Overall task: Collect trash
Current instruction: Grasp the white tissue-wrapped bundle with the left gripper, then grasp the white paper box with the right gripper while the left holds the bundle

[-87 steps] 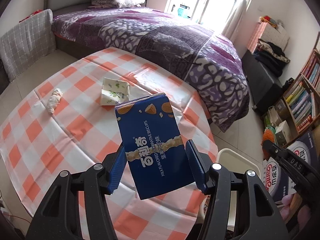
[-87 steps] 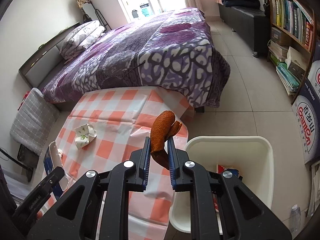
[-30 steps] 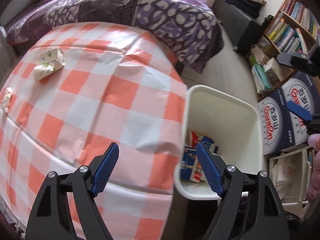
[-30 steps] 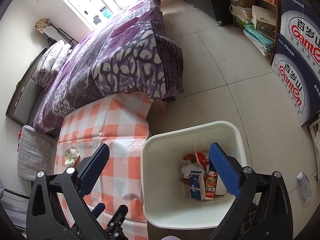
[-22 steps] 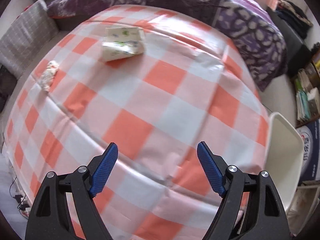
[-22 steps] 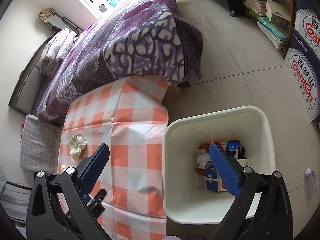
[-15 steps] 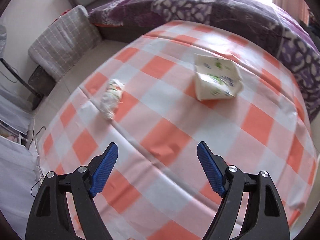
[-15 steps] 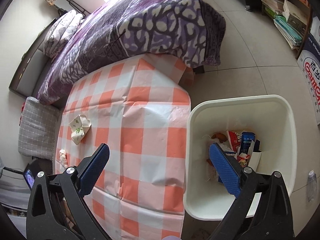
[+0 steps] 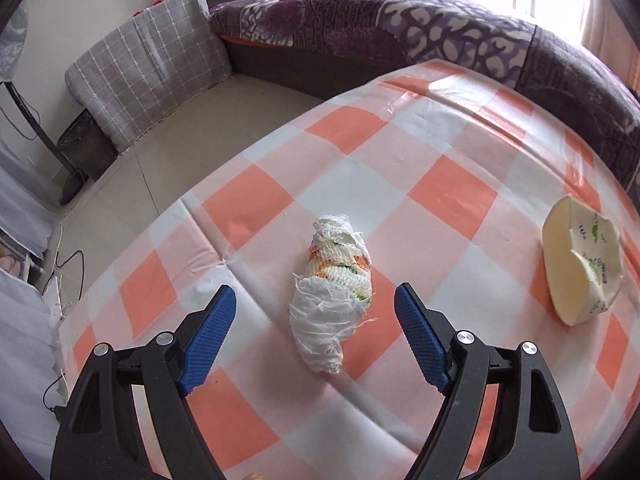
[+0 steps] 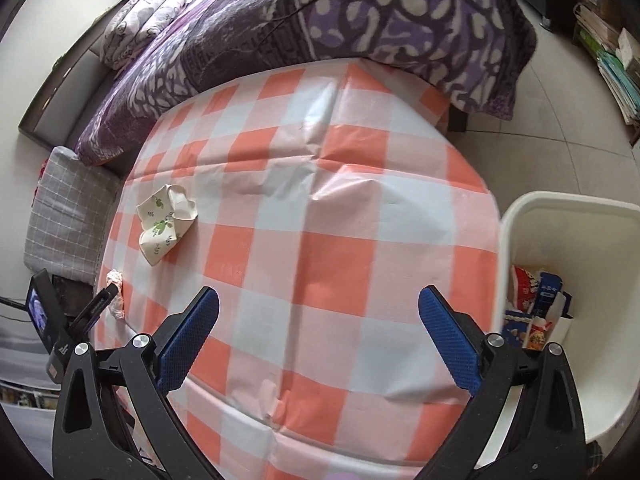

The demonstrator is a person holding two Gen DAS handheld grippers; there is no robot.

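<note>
A crumpled white wad with orange and green stripes (image 9: pixel 334 292) lies on the orange-checked tablecloth (image 9: pixel 448 184). My left gripper (image 9: pixel 316 312) is open and empty, just above it, with the near part of the wad between its blue pads. A crushed paper cup with green leaf print (image 9: pixel 580 268) lies to the right; it also shows in the right wrist view (image 10: pixel 166 222). My right gripper (image 10: pixel 318 314) is open and empty above the table middle. The white trash bin (image 10: pixel 560 216) stands at the right, with wrappers (image 10: pixel 536 300) inside.
A purple patterned bed (image 10: pixel 360 12) runs behind the table. A grey checked cushion (image 9: pixel 148 68) leans at the left by the floor. Books (image 10: pixel 608 40) are stacked at the far right. The left gripper shows at the table's left edge in the right wrist view (image 10: pixel 80 316).
Both grippers dropped their loads, the blue biscuit box and the orange peel, into the bin. The left gripper swung left across the table to the wad. The right gripper moved back over the table.
</note>
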